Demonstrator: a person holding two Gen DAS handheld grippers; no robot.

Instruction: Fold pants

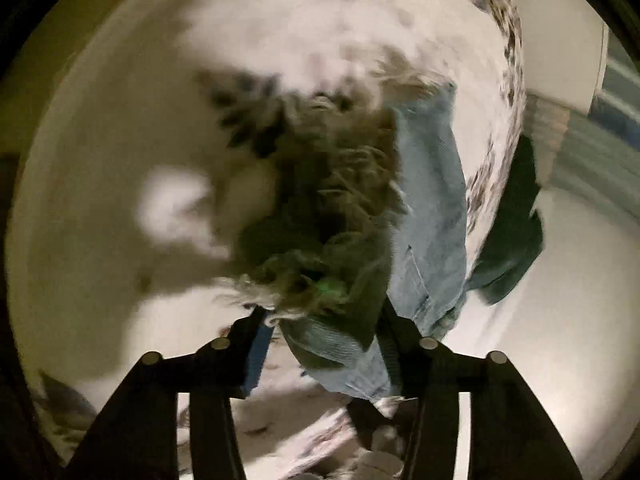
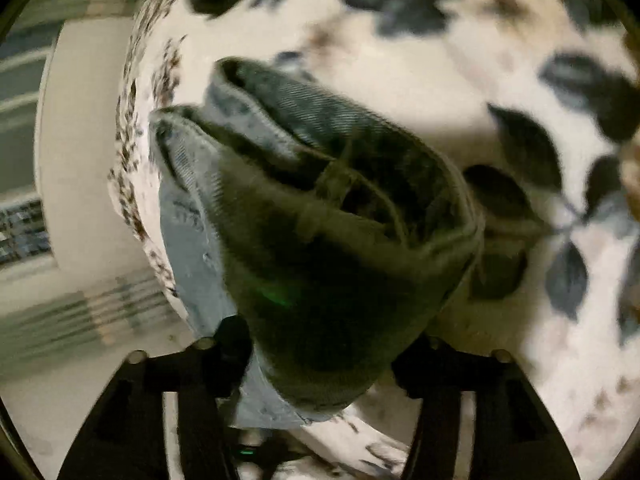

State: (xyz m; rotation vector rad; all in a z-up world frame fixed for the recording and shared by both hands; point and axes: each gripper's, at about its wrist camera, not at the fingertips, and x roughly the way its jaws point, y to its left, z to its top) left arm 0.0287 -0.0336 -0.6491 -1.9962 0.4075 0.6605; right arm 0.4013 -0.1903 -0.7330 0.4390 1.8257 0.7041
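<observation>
Left wrist view: no writing or label can be read. The pants (image 1: 432, 208), light blue denim, are seen bunched between the fingers of the left gripper (image 1: 324, 320), whose jaws are closed on the frayed fabric. In the right wrist view the right gripper (image 2: 320, 352) is clamped on a shadowed fold of the same pants (image 2: 332, 208), held above a leaf-patterned bedspread (image 2: 520, 80). Details are lost to motion blur and shadow.

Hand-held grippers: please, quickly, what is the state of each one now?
Left hand-held gripper: shut on the jeans.
Right hand-held gripper: shut on the jeans too.
</observation>
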